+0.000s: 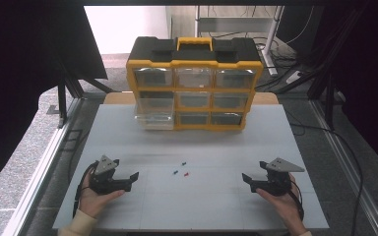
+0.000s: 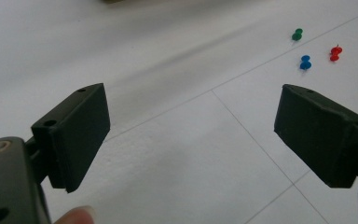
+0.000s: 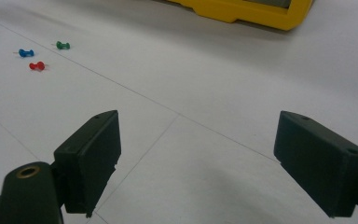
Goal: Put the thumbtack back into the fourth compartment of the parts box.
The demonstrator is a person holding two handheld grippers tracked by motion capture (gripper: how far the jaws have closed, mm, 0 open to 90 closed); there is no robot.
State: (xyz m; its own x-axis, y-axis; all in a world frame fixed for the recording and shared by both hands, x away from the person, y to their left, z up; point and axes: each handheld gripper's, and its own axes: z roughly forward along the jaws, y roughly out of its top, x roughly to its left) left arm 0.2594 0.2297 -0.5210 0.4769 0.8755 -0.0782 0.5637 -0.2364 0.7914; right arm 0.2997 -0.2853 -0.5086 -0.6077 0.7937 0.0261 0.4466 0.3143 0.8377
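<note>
Start pose: left hand-held gripper [image 1: 134, 176] and right hand-held gripper [image 1: 246, 178] both wide, empty. Green pushpin [image 1: 183, 163], blue pushpin [image 1: 175, 172], red pushpin [image 1: 186, 174] lie between them on tabletop [image 1: 128, 142]. Likely next: reach in, narrow the jaws on one pin, probably for the organizer's [image 1: 195, 83] open drawer [image 1: 153, 119].

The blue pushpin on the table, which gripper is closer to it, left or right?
Left. The left gripper sits just left of the blue pushpin, jaws open toward it. The right gripper rests farther off on the pin's other side, also open.

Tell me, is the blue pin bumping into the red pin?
Apart. In the left gripper view, bare white table shows between the blue pin and the red pin.
</note>
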